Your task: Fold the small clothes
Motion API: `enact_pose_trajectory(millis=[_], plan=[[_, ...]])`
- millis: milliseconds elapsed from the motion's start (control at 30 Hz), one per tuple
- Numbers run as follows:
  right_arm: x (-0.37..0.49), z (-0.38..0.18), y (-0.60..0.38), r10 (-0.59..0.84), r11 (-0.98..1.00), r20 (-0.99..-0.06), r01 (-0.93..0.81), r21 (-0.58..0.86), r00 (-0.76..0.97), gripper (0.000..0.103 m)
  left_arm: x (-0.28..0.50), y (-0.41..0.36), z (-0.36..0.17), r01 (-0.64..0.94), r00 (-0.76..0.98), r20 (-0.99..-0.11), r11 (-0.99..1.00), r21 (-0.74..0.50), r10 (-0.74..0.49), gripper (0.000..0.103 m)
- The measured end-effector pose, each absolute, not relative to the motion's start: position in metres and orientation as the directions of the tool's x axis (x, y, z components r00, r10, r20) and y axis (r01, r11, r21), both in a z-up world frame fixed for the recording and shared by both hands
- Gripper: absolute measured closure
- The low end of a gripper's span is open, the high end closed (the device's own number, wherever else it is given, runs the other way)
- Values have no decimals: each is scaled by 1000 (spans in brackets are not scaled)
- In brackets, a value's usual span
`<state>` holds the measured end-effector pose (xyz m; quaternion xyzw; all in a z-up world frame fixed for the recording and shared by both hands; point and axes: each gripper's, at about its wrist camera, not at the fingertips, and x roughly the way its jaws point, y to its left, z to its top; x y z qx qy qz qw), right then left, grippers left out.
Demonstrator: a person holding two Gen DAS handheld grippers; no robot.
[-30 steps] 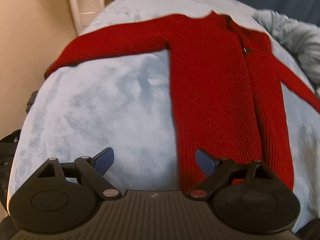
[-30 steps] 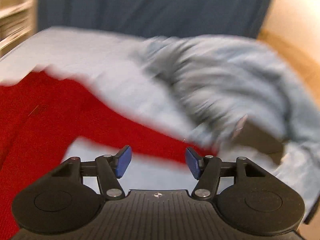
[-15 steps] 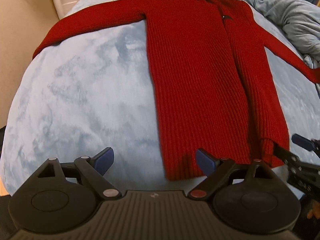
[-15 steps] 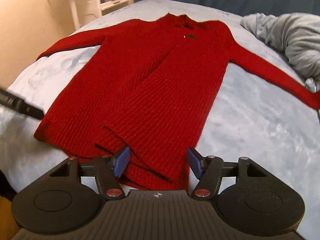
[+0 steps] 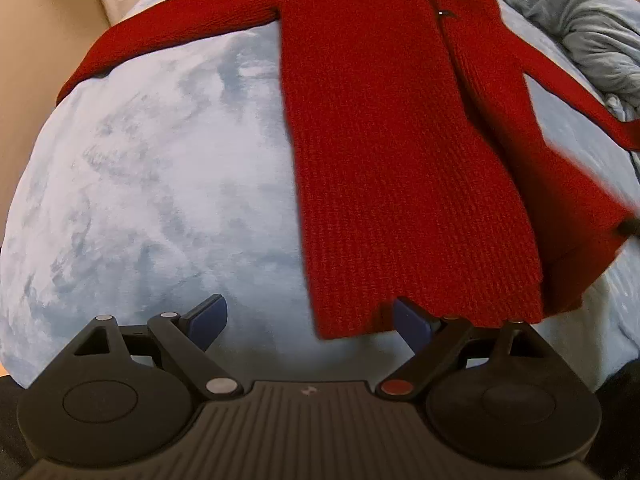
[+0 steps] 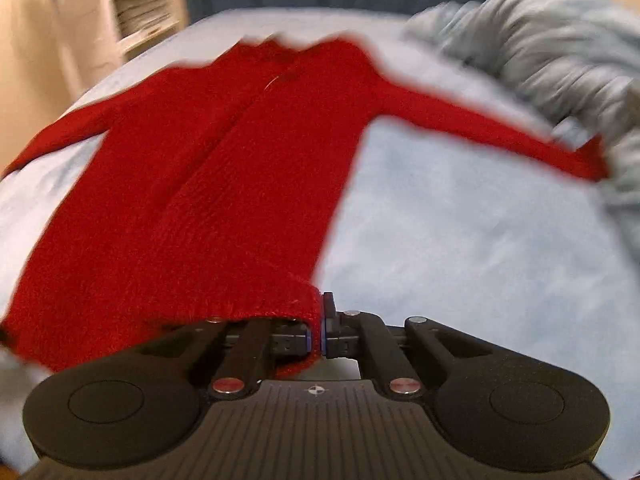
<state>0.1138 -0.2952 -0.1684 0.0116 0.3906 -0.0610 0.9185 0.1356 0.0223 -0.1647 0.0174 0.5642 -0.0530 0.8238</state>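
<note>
A red knit cardigan [image 5: 392, 152] lies front up on a pale blue blanket [image 5: 160, 184], both sleeves spread out sideways. My left gripper [image 5: 312, 320] is open just above the hem's near left corner, with its right pad at the hem edge and its left pad over bare blanket. My right gripper [image 6: 318, 330] is shut on the hem's near right corner of the red cardigan [image 6: 208, 184], and that corner looks lifted off the blanket. At the right edge of the left wrist view, the raised corner is blurred.
A crumpled grey-blue garment [image 6: 560, 60] lies at the far right of the blanket [image 6: 460, 240], touching the cardigan's right cuff. White shelves [image 6: 140, 8] and a beige wall stand beyond the far left edge. A dark blue curtain hangs behind.
My right gripper has closed on the cardigan's hem corner and pulled it up. My left gripper has come a little lower and nearer to the hem's left corner, still open.
</note>
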Motion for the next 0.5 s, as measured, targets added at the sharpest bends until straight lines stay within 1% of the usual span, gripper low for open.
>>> enact_pose_trajectory(millis=[100, 167, 267, 333, 500], plan=[[125, -140, -363, -317, 945, -654, 289, -154, 687, 100, 134, 16, -167, 130, 359, -930, 991, -33, -78, 9], [138, -138, -408, -426, 903, -645, 341, -261, 634, 100, 133, 8, -170, 148, 350, -933, 988, -39, -89, 9], [156, -153, -446, -427, 900, -707, 342, -271, 563, 100, 129, -5, -176, 179, 340, -934, 983, -47, -106, 9], [165, -162, -446, -414, 905, -734, 326, -272, 538, 100, 126, -12, -181, 197, 346, -933, 980, -31, -99, 9], [169, -177, -427, -412, 905, -745, 330, -268, 524, 100, 125, -18, -197, 230, 358, -930, 973, 6, -78, 9]])
